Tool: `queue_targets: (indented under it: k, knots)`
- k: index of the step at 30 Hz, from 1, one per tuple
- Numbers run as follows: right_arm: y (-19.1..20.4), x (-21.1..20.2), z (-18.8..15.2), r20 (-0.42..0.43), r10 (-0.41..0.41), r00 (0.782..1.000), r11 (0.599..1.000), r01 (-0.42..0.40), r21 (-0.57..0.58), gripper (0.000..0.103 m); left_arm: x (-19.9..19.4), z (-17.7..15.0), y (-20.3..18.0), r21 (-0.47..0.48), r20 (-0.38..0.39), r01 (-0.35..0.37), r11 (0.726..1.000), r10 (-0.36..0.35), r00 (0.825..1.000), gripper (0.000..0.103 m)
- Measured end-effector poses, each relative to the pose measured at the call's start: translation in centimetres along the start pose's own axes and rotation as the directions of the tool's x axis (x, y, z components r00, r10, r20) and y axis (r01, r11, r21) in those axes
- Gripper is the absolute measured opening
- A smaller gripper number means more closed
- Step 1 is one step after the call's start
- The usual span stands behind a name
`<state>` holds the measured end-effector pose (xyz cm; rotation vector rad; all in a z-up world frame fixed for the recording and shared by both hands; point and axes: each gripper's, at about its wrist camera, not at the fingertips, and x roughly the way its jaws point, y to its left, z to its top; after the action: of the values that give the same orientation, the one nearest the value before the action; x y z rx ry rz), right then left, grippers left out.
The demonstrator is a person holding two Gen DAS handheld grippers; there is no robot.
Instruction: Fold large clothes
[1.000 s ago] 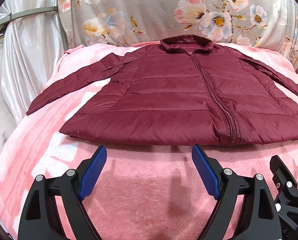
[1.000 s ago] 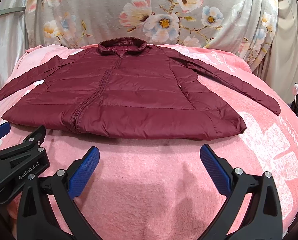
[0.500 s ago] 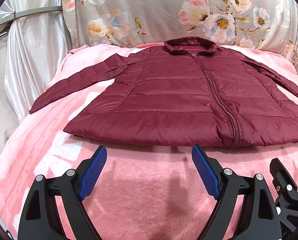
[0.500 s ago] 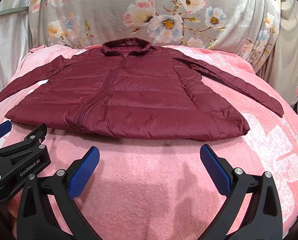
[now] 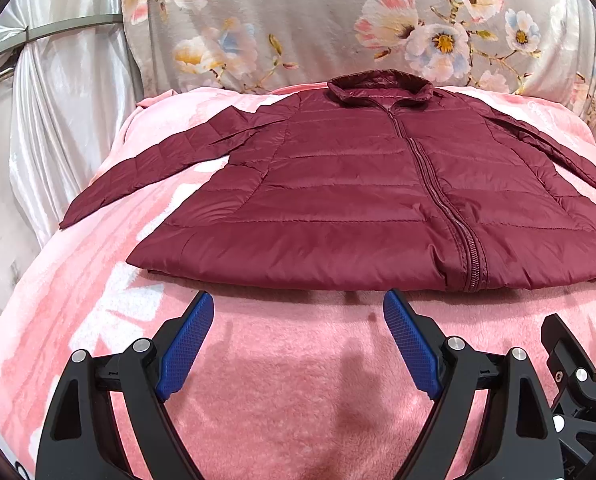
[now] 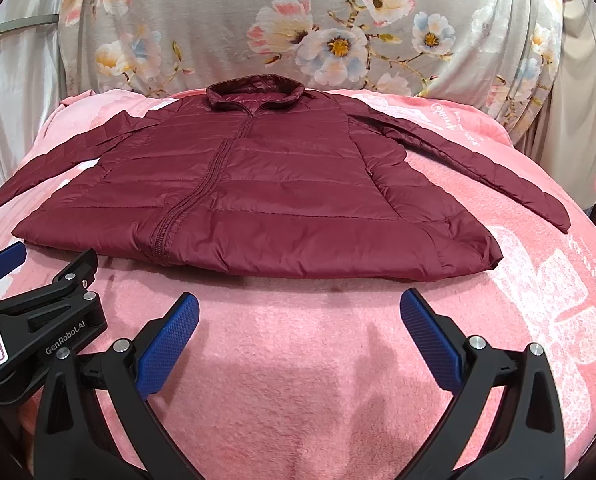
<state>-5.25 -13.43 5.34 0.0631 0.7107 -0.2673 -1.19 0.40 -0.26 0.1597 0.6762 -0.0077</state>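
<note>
A dark maroon quilted puffer jacket lies flat, zipped front up, on a pink fleece blanket, collar at the far edge, hem nearest, sleeves angling out left and right. The left gripper and right gripper hover just short of the hem, both spread wide, holding nothing. Only the right wrist view shows the right sleeve's cuff; the left view alone shows the left cuff.
</note>
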Motion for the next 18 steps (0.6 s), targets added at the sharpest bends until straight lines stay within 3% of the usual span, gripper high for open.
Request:
queue_targets:
  k: [18]
  knots:
    - [0.04, -0.04, 0.01, -0.002, 0.0, 1.0, 1.0, 0.0, 0.001, 0.098, 0.24, -0.06, -0.25, 0.003, -0.006, 0.001, 1.0, -0.001, 1.0, 0.085]
